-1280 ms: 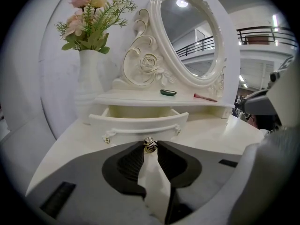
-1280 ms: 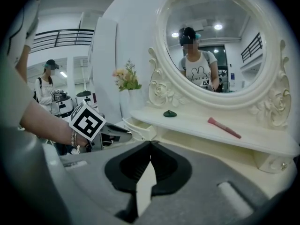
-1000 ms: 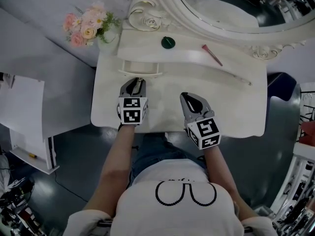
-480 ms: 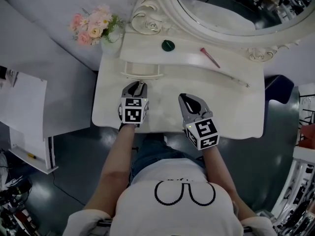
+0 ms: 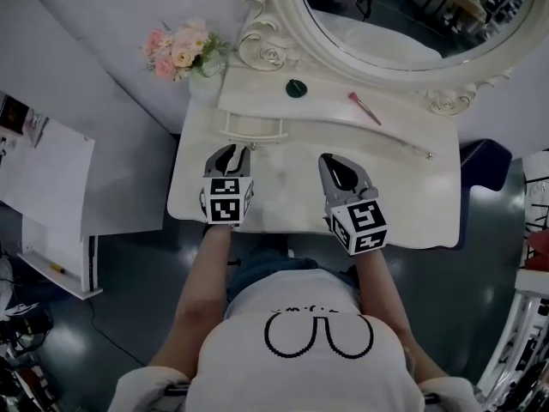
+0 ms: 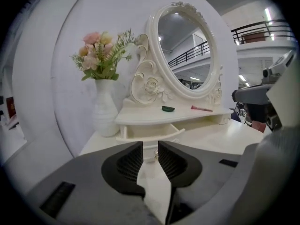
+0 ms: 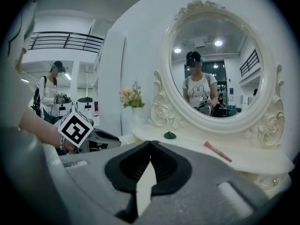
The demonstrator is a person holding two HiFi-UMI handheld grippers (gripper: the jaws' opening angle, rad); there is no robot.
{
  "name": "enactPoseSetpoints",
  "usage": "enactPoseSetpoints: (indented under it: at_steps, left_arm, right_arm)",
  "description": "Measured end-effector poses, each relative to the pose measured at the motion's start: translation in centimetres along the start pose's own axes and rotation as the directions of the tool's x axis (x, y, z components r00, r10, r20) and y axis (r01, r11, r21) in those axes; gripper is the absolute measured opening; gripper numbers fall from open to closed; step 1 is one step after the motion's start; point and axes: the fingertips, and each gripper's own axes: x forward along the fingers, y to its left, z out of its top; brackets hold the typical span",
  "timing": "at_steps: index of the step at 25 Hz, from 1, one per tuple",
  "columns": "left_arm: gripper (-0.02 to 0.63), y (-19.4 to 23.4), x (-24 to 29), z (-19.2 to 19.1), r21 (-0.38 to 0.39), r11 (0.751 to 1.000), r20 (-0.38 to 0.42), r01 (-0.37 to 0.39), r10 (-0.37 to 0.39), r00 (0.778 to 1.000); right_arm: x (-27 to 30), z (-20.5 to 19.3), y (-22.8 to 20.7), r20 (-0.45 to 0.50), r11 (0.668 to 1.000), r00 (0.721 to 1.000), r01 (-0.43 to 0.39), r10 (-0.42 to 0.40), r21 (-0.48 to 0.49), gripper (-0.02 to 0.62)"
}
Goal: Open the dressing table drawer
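Two grippers hover over the dressing table [image 5: 412,204]: the left gripper [image 5: 232,151] has its jaws apart with nothing between them, the right gripper [image 5: 337,161] has its jaws closed together. The drawer [image 5: 253,129], pulled partly out, sits at 12 o'clock from the left gripper, apart from it
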Motion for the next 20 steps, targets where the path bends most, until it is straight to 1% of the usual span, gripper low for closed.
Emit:
enactPoseSetpoints:
  at_steps: [4,7,10,14,17,20]
  left_arm:
    - [0.097,1.0,-2.3,3.7,0.019,0.999,0.096,-0.04,0.038,0.995]
    - [0.097,1.3,-4.1,6.8,0.032,0.998,0.187,-0.053,0.046,0.981]
    - [0.097,1.7,-6.3,9.7,0.038,0.997,0.288,-0.063,0.05,0.956]
    - [0.097,2.4,-9.3,13.0,0.04,0.997,0.406,-0.07,0.047,0.913]
    - [0.097,2.3,-10.8,15.0,0.093,0.994,0.452,-0.063,0.014,0.892]
    - [0.097,2.2,-12.2,16.7,0.13,0.989,0.491,-0.077,0.003,0.871]
  right_arm:
    - [-0.5,2.8,-0.4,0.069,1.0,0.998,0.011,-0.01,-0.014,-0.002]
    - [-0.8,4.7,-0.5,0.114,0.999,0.993,0.015,-0.01,-0.041,-0.002]
    - [-1.3,6.5,-0.5,0.157,0.997,0.988,0.022,-0.011,-0.069,-0.002]
    - [-2.6,9.3,-0.6,0.247,0.994,0.969,0.054,-0.03,-0.09,-0.002]
    - [-3.7,11.0,-0.5,0.303,0.992,0.953,0.067,-0.032,-0.105,-0.002]
    - [-4.5,11.8,-0.4,0.324,0.99,0.945,0.072,-0.03,-0.119,-0.002]
